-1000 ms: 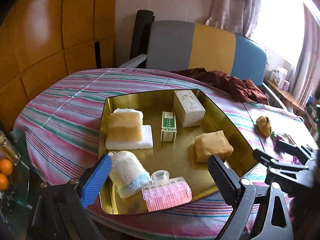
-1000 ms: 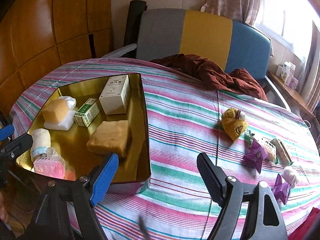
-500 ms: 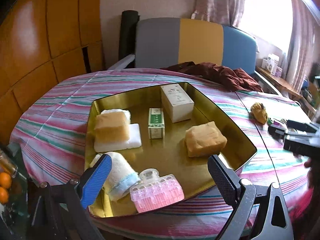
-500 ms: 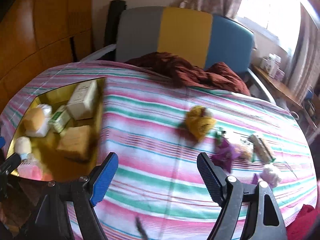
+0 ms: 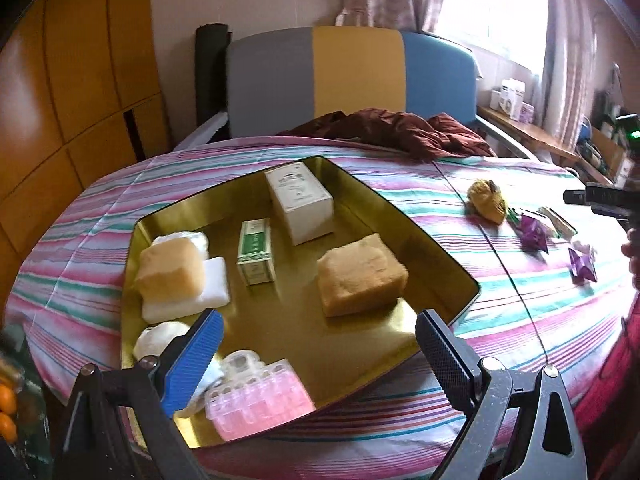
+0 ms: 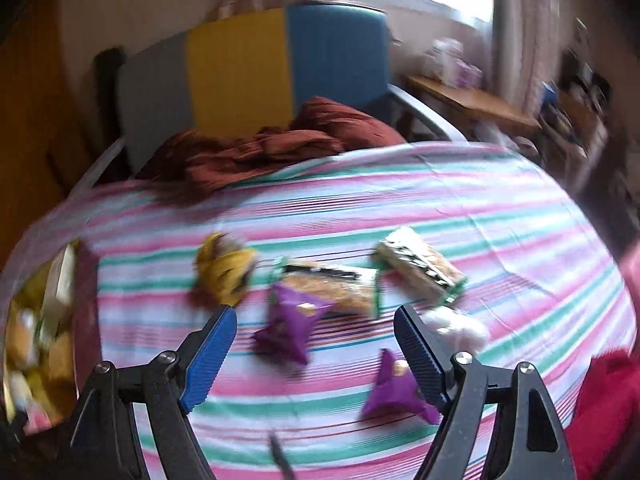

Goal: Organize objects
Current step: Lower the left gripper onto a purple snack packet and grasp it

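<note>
A round tabletop under a pink, green and white striped cloth fills most of the room in front of me, with a grey, yellow and blue chair behind it and a rumpled dark red cloth at its far edge. On the left part of the tabletop sits a shallow gold tray. Inside it lie a tan block at the right, a second tan block resting on a white pad at the left, a white box toward the back, a small green box between them, and a pink ridged case at the near edge. The left gripper hovers over the tray's near edge, fingers spread, nothing between them. The right gripper hangs above the loose things to the right, its fingers spread wide and empty: two wrapped snack bars, a yellow knitted piece, two purple wrapped sweets and a small white lump, though this view is blurred.
</note>
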Available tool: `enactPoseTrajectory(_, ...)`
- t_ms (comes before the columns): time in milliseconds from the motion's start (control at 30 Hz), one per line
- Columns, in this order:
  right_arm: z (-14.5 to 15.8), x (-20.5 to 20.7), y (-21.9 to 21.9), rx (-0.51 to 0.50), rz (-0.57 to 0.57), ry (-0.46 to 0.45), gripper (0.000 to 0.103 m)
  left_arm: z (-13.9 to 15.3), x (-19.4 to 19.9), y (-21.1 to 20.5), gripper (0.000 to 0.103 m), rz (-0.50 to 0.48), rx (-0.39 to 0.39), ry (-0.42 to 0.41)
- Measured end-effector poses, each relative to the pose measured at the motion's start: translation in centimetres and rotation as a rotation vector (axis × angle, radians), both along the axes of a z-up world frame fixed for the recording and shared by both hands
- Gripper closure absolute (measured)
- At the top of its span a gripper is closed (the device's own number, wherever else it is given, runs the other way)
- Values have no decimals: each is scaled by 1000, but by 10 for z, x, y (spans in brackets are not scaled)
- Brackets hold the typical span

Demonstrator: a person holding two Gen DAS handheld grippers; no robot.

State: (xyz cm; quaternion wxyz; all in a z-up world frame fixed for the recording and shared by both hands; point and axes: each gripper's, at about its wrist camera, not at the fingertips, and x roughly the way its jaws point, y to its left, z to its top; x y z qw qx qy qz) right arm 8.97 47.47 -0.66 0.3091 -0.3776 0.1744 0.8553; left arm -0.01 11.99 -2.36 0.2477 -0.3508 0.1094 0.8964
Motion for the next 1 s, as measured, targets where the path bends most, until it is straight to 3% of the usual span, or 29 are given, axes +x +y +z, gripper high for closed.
enactPoseTrajectory(200, -17, 27, 41, -189, -157, 86, 21, -2, 5, 24, 6, -54, -20, -6)
enactPoseTrajectory(467, -19, 65, 68, -307, -330, 236, 18, -6, 24, 70, 6, -200, -24, -36)
enactPoseTrajectory(633, -32, 88, 89, -445, -436, 326, 17, -11, 39, 92, 6, -275, -43, -50)
enactPoseTrajectory(1000, -38, 82, 89, -492, -402, 325, 17, -18, 50, 124, 6, -355, -53, -81)
